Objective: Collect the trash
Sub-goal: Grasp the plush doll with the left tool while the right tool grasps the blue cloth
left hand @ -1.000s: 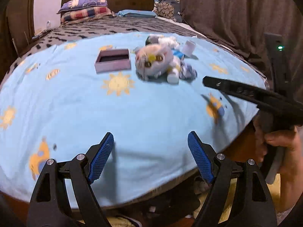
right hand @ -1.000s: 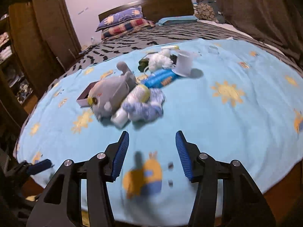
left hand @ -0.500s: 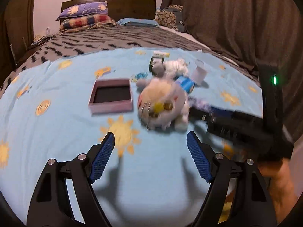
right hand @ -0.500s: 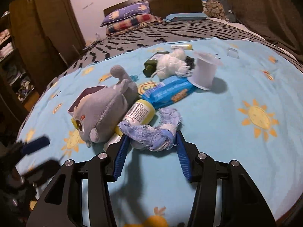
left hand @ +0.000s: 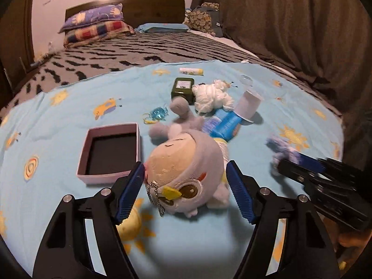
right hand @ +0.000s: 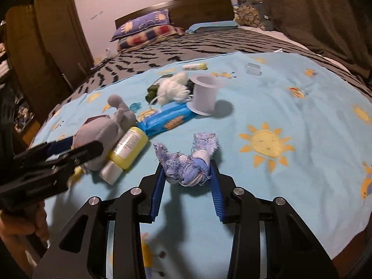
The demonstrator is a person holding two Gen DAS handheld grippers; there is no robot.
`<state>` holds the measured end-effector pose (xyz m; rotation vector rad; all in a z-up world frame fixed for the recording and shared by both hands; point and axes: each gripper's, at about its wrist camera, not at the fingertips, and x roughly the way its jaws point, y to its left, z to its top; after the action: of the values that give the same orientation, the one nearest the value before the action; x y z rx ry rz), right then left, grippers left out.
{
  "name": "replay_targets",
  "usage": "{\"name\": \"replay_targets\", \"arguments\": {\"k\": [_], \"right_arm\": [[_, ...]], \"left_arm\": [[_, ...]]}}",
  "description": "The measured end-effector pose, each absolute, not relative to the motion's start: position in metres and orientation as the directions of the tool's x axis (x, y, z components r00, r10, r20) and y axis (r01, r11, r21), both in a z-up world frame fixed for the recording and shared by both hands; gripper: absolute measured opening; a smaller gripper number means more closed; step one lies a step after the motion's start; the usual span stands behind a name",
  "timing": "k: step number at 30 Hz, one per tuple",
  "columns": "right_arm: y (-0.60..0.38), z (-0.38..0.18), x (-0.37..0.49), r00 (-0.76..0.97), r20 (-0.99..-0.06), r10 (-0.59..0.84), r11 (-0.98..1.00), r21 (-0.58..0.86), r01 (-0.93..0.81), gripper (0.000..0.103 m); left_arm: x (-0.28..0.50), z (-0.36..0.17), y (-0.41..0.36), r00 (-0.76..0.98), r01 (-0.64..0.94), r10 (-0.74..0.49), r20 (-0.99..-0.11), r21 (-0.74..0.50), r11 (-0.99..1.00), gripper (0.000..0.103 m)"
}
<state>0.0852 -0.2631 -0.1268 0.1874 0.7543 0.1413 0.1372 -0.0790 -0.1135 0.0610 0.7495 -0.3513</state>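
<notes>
A sun-printed blue sheet (left hand: 69, 209) covered the bed. My left gripper (left hand: 186, 193) reached low, jaws wide around the plush toy (left hand: 186, 172). My right gripper (right hand: 187, 183) jaws pinched the frayed blue rag (right hand: 188, 162). The yellow bottle (right hand: 129, 146) label was unreadable.

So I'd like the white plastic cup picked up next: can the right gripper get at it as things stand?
Probably not yet: the right gripper is closed around the frayed blue rag. The white cup itself stands beyond with bare blanket between.

Right tongs (right hand: 187, 179) pinch frayed blue rag (right hand: 189, 162).
</notes>
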Motion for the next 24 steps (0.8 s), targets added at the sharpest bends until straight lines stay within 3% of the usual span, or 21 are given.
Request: {"name": "replay_targets", "arguments": {"k": [12,24], "right_arm": [[-0.257,-0.115,0.07,0.737,-0.646,0.199,0.973,0.221,-0.069,0.038],[-0.23,-0.073,-0.006,0.782,-0.592,0.195,0.979,0.166,-0.118,0.038]], "left_arm": [[0.116,-0.081,-0.072,0.754,0.327,-0.261,-0.603,0.0,0.945,0.059],[0.002,-0.044,-0.037,0.757,0.375,-0.331,-0.563,-0.041,0.926,0.059]]}}
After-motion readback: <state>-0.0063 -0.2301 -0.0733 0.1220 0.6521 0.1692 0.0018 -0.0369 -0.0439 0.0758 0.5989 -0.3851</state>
